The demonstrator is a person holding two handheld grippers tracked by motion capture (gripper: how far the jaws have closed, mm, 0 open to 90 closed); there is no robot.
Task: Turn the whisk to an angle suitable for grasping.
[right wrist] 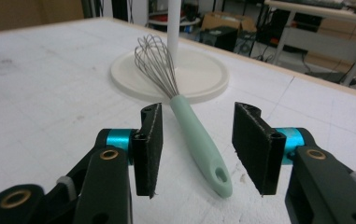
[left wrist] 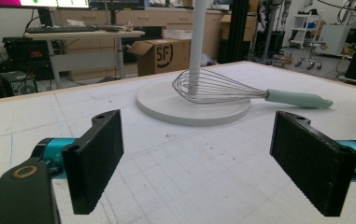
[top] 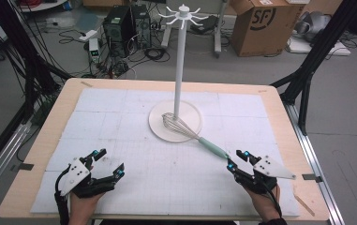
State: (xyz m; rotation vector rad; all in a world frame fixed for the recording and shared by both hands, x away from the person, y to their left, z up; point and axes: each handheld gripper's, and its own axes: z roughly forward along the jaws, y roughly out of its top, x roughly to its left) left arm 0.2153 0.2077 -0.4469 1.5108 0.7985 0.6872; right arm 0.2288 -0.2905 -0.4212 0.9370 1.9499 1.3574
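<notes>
we've got the right tool [right wrist: 196, 151] half-open straddling the mint-green-handled wire whisk [right wrist: 199, 140], pads not touching yet; left tool [left wrist: 208, 163] wide, idle; grasp and lift remain.

Mid-table on the mat [top: 134, 140], slightly toward the far side — a stand [top: 180, 70] with its round base [top: 188, 112]. Across the near-right part of that base, a whisk [top: 190, 131]: wires resting on the base beside the pole, handle running off near and right onto the mat. Right gripper [top: 236, 160] at the near right, handle end between its jaws, untouched. Left gripper [top: 108, 164] at the near left, well apart. Beyond the far edge — a cardboard box [top: 260, 23] on the floor.
</notes>
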